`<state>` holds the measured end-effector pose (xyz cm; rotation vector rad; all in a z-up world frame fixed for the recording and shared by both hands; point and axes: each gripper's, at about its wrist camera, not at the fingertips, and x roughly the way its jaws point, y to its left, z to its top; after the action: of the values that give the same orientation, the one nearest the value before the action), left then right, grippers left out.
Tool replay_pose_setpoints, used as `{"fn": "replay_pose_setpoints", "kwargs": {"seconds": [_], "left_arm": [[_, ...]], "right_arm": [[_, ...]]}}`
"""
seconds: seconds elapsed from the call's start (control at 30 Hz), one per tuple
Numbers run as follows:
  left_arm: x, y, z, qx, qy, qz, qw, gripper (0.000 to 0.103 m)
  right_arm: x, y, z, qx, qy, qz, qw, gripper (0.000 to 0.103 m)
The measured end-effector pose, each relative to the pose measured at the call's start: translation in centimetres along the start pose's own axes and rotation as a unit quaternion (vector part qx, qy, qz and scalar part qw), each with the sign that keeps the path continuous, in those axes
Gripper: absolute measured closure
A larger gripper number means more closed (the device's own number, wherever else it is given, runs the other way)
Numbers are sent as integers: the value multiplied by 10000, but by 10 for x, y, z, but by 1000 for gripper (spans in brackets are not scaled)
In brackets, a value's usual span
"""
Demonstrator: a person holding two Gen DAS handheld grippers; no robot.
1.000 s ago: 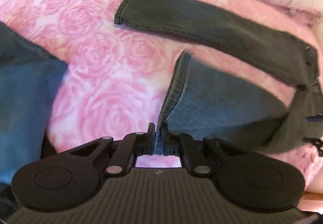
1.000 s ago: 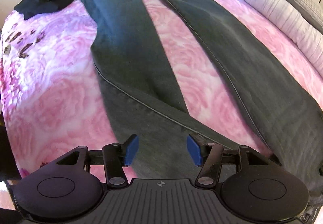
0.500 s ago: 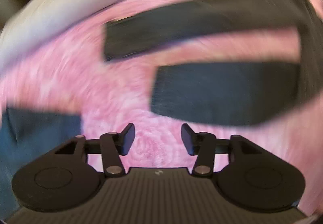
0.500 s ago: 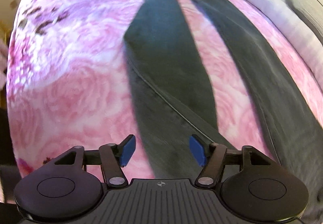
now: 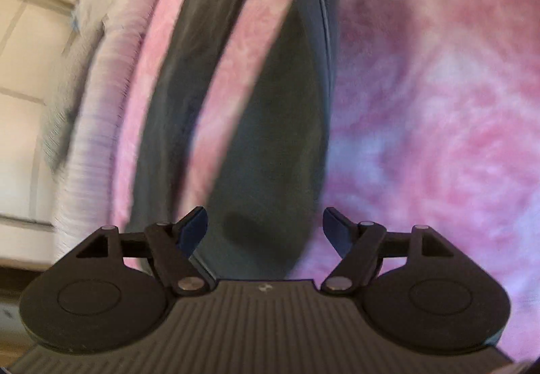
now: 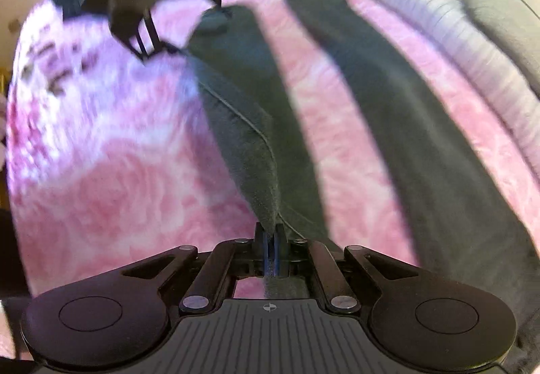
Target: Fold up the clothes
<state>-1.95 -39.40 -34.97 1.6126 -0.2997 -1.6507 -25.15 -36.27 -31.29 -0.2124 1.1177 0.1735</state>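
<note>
The jeans (image 6: 256, 144) are dark grey denim, matt and a little coarse, with a stitched seam. The bedspread (image 6: 111, 178) is soft pink rose-print cloth, fleecy-looking. A ribbed, pale quilted cover (image 6: 438, 26) lies at the far right. Each claw (image 5: 264, 232) is matt black plastic with small shiny metal rivets and blue pads (image 5: 192, 232).

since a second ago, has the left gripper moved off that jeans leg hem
Yes. The left gripper let go of the hem, its jaws opening, and swung round: it now hovers open over the dark jeans, looking lengthwise along the legs on the pink bedspread.
</note>
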Motion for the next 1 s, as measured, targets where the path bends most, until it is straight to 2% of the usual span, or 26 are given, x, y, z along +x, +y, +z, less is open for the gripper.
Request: {"fn": "replay_pose_setpoints", "kwargs": {"seconds": [0.03,0.1,0.13,0.2,0.23,0.3,0.33,0.37,0.43,0.47,0.5,0.53,0.57,0.6,0.63,0.67,0.73,0.77,0.83,0.87,0.9,1.0], "left_arm": [[1,3,1,-24,-11,-118,9999,42],[-1,11,4,-111,-4,-435,9990,92],[-9,17,6,-201,36,-693,9974,101],[-30,30,7,-412,67,-1305,9906,103],[-46,39,7,-611,26,-1733,9830,103],[-79,65,5,-1242,-19,-2580,9581,103],[-93,80,3,-1639,-27,-3028,9389,103],[-101,97,-1,-2127,17,-3560,9100,103],[-100,122,-12,-2981,250,-4519,8404,100],[-95,130,-20,-3323,375,-4874,8066,93],[-86,134,-28,-3612,478,-5009,7851,80],[-74,134,-36,-3921,625,-4940,7735,75],[-61,132,-45,-4225,842,-4815,7633,74],[-46,129,-55,-4507,1080,-4692,7517,74],[-34,126,-65,-4752,1230,-4531,7442,74],[-23,124,-75,-4970,1317,-4342,7396,74],[-8,119,-96,-5512,1423,-3972,7198,72],[-4,116,-104,-5744,1427,-3758,7131,72],[-1,108,-112,-6025,1383,-3419,7078,71],[-1,103,-112,-6061,1386,-3404,7054,66],[-2,96,-113,-6091,1411,-3413,7018,58],[-4,75,-113,-6161,1476,-3452,6925,43]], "right_arm": [[-11,-6,1,62,-32,21,10000,102],[-28,-17,0,218,-70,85,9997,102],[-35,-20,1,266,-62,123,9996,102],[-47,-25,2,327,-12,205,9993,102],[-55,-27,3,340,9,288,9990,102],[-73,-33,6,312,34,466,9984,102],[-81,-36,9,259,30,514,9983,102],[-88,-41,13,259,14,563,9981,101],[-96,-56,21,366,-18,672,9971,101],[-92,-64,25,459,-34,673,9967,100],[-85,-71,28,524,-85,548,9971,96],[-74,-76,29,558,-178,351,9977,81],[-60,-81,30,616,-293,156,9976,73],[-46,-85,30,728,-360,9,9967,58],[-36,-87,30,862,-372,-95,9955,53],[-27,-87,29,997,-370,-190,9941,52],[-21,-81,22,1250,-401,-276,9910,50],[-20,-76,14,1404,-401,-276,9889,50],[-19,-67,-2,1713,-344,-338,9840,50],[-20,-62,-11,1891,-305,-376,9808,50],[-22,-56,-20,2081,-264,-413,9769,50],[-29,-36,-42,2446,-158,-556,9679,50]]}}
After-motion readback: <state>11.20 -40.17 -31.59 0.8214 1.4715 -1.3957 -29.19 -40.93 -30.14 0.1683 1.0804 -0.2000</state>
